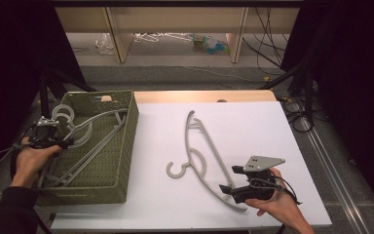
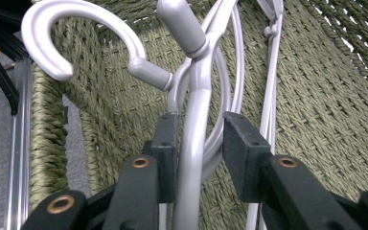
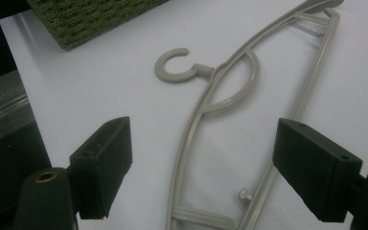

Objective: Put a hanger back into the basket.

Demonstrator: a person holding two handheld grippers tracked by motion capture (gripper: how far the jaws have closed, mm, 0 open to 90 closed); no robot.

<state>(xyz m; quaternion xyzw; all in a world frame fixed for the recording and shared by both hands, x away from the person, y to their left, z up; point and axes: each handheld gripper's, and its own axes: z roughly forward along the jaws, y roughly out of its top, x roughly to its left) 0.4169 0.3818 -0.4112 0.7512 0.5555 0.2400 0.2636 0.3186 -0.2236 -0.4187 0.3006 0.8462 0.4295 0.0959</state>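
Between parted left tool (image 2: 200, 143) pads: basket hanger (image 2: 194, 158) stem, ungripped; right tool (image 3: 203, 167) released.

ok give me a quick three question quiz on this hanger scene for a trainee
1. True or false: the hanger on the table lies flat on the white table top.
2. What holds the other hangers? A) a green woven basket B) a cardboard box C) a metal rack
3. Which gripper has a hanger's stem between its jaws?

Key:
1. True.
2. A.
3. The left gripper; its pads are not clamped on it. The right gripper is open above the hanger on the table.
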